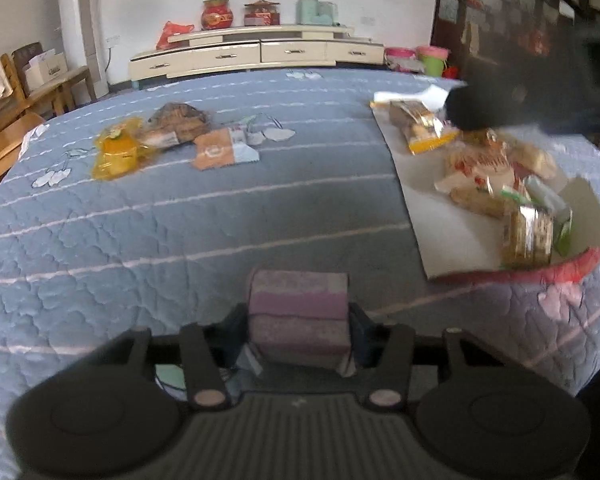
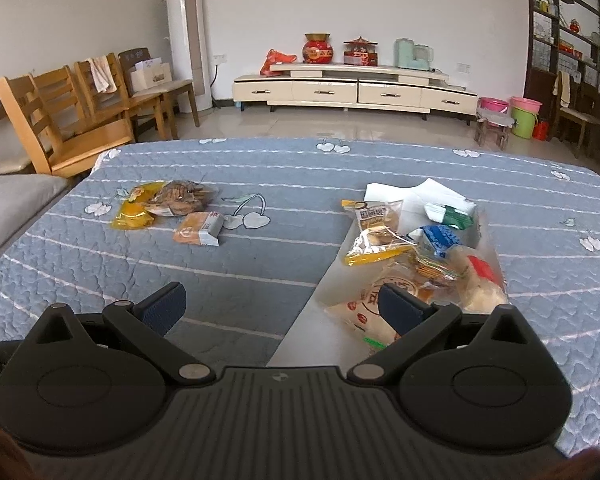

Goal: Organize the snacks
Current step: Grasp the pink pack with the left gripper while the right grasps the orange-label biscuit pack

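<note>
As snacks (image 2: pixel 412 248) crowd the white box (image 1: pixel 440 216), left tongs (image 1: pixel 298 320) grip purple packet (image 1: pixel 298 312)

Black ribbed gripper (image 2: pixel 282 304), blue-padded jaws

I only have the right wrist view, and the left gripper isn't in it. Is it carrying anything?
Observer: Yes. The left gripper has its jaws shut on a purple packet.
Operator: Where is that relative to the white tray?
Observer: Over the blue quilt, to the left of the white tray, not above it.
Operator: The tray's near edge is hidden in my view. What's there?
Observer: A red rim runs along it.
</note>
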Motion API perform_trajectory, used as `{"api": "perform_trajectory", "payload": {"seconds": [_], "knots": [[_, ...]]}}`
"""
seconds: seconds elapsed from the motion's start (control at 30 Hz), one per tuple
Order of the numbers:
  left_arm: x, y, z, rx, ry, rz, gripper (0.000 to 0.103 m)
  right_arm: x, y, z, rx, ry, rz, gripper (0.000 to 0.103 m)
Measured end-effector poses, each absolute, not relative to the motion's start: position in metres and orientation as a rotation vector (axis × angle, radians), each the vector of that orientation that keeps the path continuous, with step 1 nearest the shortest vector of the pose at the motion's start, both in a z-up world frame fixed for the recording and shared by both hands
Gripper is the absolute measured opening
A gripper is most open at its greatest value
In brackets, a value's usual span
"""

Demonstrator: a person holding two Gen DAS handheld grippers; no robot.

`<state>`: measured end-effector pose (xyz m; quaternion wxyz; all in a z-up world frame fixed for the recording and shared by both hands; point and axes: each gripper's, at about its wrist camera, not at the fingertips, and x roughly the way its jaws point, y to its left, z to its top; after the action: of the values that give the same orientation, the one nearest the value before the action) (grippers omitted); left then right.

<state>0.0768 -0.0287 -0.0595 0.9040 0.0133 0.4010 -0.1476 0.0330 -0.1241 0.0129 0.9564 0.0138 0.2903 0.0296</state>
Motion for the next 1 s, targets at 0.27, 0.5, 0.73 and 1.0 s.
{"api": "perform_trajectory", "payload": {"seconds": [0.27, 0.5, 0.73, 1.0], "knots": [[0.091, 0.029, -0.037, -0.095, 0.798, -0.127, 0.050, 0.087, -0.103, 0.005, 0.026, 0.624, 0.157, 0.103], [0.109, 0.068, -0.021, -0.147, 0.762, -0.011, 0.050, 0.167, -0.069, -0.017, 0.029, 0.688, 0.214, 0.103], [0.133, 0.087, -0.024, -0.185, 0.755, 0.027, 0.050, 0.234, -0.034, -0.047, 0.000, 0.756, 0.201, 0.103], [0.145, 0.091, -0.028, -0.205, 0.760, 0.049, 0.050, 0.264, -0.022, -0.066, -0.042, 0.782, 0.175, 0.089]]}}
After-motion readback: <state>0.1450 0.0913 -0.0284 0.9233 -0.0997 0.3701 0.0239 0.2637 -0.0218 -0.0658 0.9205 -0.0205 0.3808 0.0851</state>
